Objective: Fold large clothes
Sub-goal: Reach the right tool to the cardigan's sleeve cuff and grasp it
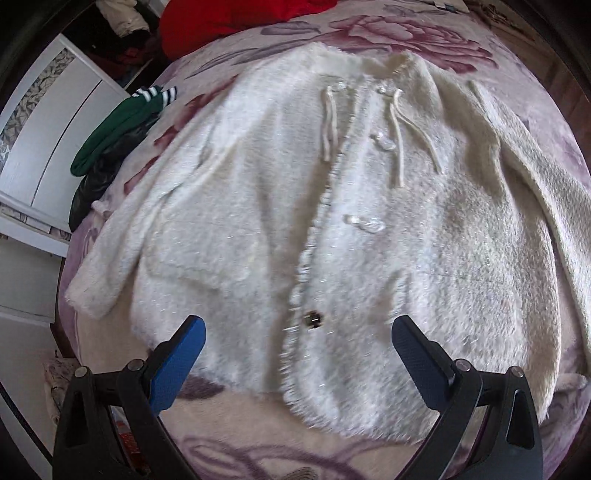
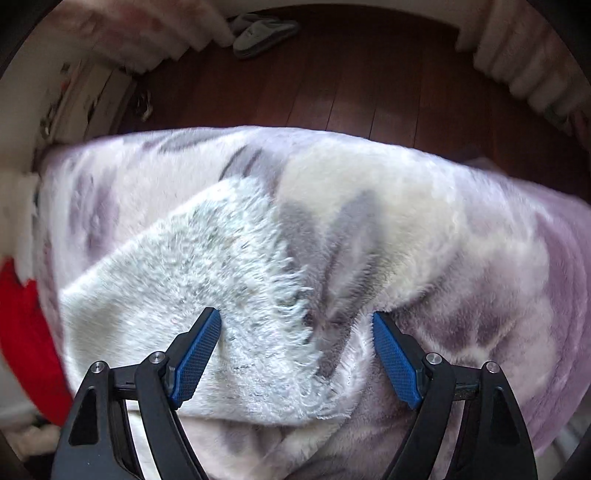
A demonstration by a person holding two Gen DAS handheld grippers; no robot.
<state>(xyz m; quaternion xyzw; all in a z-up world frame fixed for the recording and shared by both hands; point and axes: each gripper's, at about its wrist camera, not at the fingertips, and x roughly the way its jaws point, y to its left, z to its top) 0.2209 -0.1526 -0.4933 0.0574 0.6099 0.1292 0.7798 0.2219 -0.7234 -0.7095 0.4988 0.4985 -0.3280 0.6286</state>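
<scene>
While your left gripper [image 1: 297, 343] hangs over the hem end of the white fluffy cardigan [image 1: 314, 206], its blue-padded fingers [image 1: 181, 365] stand spread wide with nothing between them, and the garment stretches away from them toward the collar. The cardigan lies front up and flat on the bed [image 1: 424, 44], its long axis running from the hem near your left fingers up to the neckline, with the button band down the middle and a dark button [image 1: 313, 319] almost midway between the fingertips.

Your right gripper [image 2: 297, 343] sits low over one fluffy end of the cardigan [image 2: 207, 273], probably a sleeve, though the blur leaves that unsure. That end lies between the fingers and leans toward the left one [image 2: 197, 354], which touches the pile. The right finger meets only the floral blanket [image 2: 461, 229], so the fingers are half spread and not yet pinching. Judging by this, your right hand is nearer to a grasp; the left has the whole body still ahead of it.

The cardigan is long-piled, shaggy and thick, with a faint glitter thread, two knitted cords [image 1: 397, 136] hanging from the neck and clear toggle buttons [image 1: 364, 222]. It should bunch and spring back rather than crease. The blanket beneath is plush too, so your fingers could catch both layers. A green garment [image 1: 110, 136] and a red one [image 1: 229, 26] lie well apart at the bed's far edge.
</scene>
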